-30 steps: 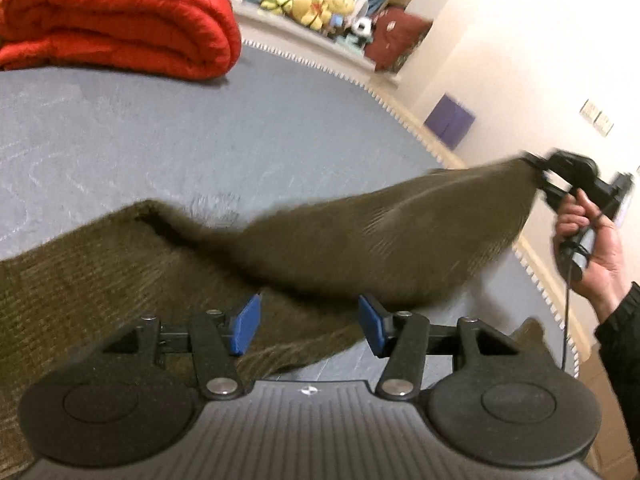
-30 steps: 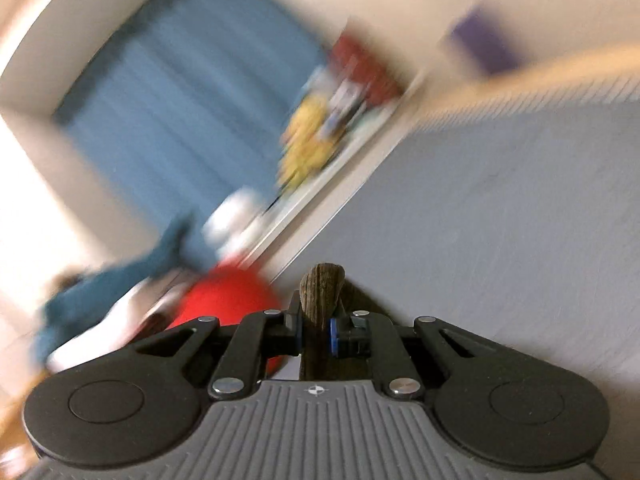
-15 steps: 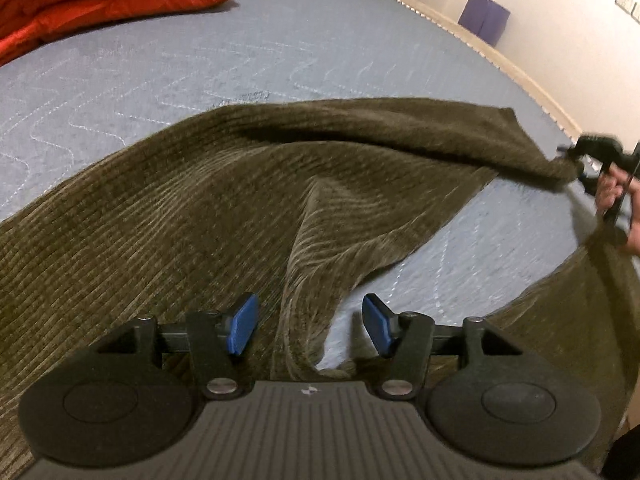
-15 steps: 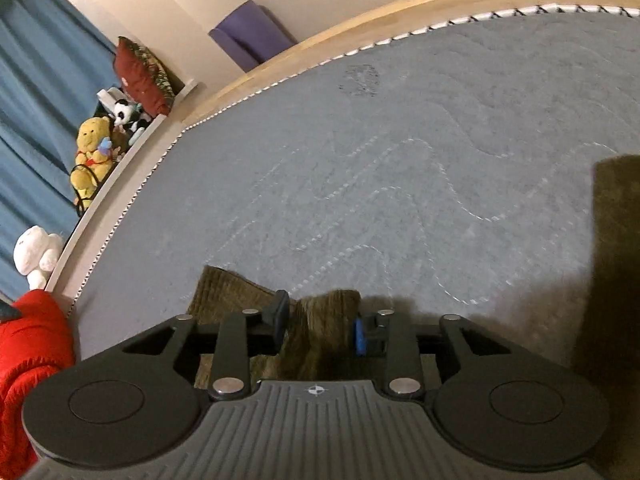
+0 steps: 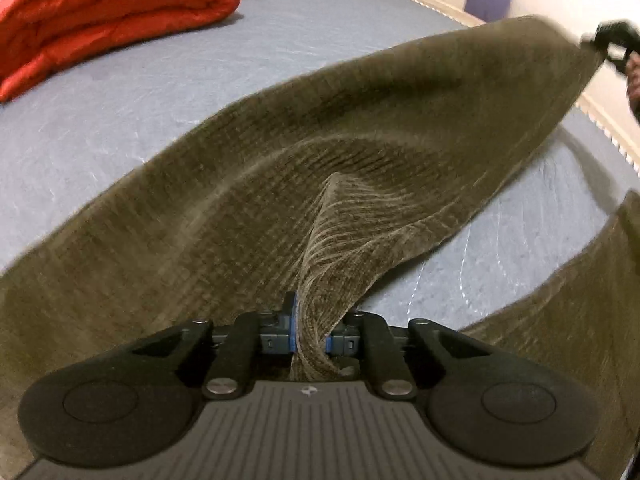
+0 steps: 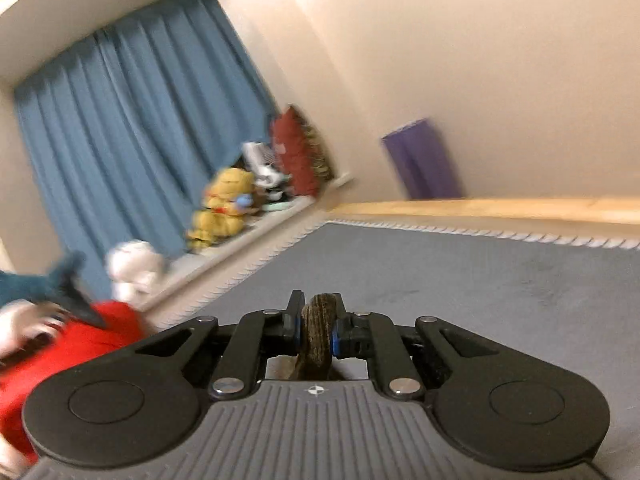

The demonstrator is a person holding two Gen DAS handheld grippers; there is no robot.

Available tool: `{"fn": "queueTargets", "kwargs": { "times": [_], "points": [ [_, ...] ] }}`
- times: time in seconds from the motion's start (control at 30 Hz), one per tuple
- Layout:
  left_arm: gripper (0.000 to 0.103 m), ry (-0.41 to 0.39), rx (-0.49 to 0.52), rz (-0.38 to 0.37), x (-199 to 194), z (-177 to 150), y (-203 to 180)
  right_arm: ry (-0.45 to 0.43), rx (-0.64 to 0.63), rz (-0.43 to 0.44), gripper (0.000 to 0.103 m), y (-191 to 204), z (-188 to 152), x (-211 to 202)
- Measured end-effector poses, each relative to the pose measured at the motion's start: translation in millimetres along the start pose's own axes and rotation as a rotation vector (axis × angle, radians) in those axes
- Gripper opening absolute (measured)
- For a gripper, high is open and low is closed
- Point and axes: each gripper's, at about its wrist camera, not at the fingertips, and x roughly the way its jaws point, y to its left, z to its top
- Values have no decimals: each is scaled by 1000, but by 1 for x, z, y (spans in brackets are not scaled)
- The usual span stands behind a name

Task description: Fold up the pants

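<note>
The ribbed olive corduroy pants point(image 5: 360, 152) drape over the grey quilted bed point(image 5: 120, 112). The left gripper point(image 5: 311, 330) has just clamped a bunched ridge; the right gripper point(image 6: 316, 334) pinches a lifted fold.

Plenty of bare grey mattress point(image 5: 120, 120) to move over, both beside and beyond the lifted pants point(image 5: 360, 128); only the rolled red duvet point(image 5: 112, 12) blocks the far corner.
</note>
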Motion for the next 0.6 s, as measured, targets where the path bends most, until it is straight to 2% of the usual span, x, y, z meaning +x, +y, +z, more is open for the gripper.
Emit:
{"fn": "queueTargets", "kwargs": {
  "times": [0.07, 0.13, 0.2, 0.27, 0.37, 0.47, 0.53, 0.6],
  "points": [
    [13, 1, 53, 23, -10, 0, -4, 132, 25, -130, 13, -32, -23, 20],
    [13, 6, 93, 16, -19, 0, -8, 223, 25, -197, 13, -56, -49, 32],
    [13, 16, 145, 11, -23, -2, -13, 271, 5, -250, 13, -69, -69, 41],
    [13, 19, 189, 16, -24, -4, -17, 283, 14, -279, 13, -78, -80, 45],
    [13, -5, 166, -3, -29, -1, -14, 256, 33, -255, 13, -77, -73, 44],
    [13, -34, 152, -49, -40, 4, -3, 118, -3, -202, 12, -59, -52, 21],
    [13, -6, 145, -67, -42, 4, 6, 47, -7, -247, 12, -57, -40, 9],
    [13, 58, 168, -103, -35, 2, 11, 63, -14, -367, 12, -69, -40, 10]
  ]
}}
